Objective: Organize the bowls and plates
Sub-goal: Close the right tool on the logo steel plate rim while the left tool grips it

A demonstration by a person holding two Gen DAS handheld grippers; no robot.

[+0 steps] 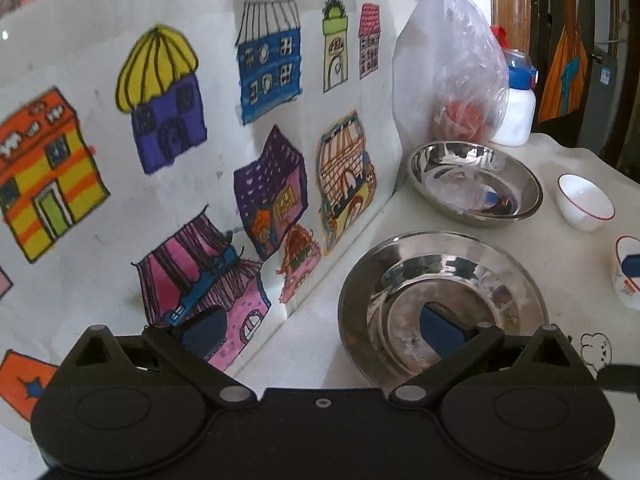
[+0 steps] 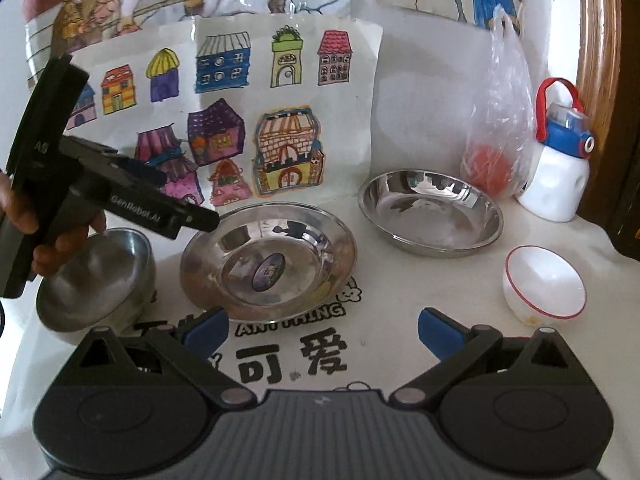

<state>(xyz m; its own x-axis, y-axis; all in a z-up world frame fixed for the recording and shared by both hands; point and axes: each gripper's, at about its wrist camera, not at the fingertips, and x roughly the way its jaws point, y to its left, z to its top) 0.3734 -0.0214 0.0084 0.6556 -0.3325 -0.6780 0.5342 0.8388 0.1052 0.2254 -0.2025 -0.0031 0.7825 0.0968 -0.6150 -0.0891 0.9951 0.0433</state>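
Observation:
A steel plate (image 2: 268, 264) lies in the middle of the table; it also shows in the left wrist view (image 1: 440, 304). A second steel plate (image 2: 430, 212) lies behind it to the right, also in the left wrist view (image 1: 474, 182). A steel bowl (image 2: 96, 276) sits at the left. A white bowl with a red rim (image 2: 544, 282) sits at the right, also in the left wrist view (image 1: 584, 202). My left gripper (image 1: 324, 330) is open and empty above the near plate's left side; it shows in the right wrist view (image 2: 160, 192). My right gripper (image 2: 324, 332) is open and empty over the cloth.
A drawing of coloured houses (image 2: 256, 120) stands against the wall behind the dishes. A plastic bag with something red (image 2: 500, 136) and a white bottle with a blue and red lid (image 2: 560, 156) stand at the back right. Another white bowl (image 1: 628, 276) sits at the right edge.

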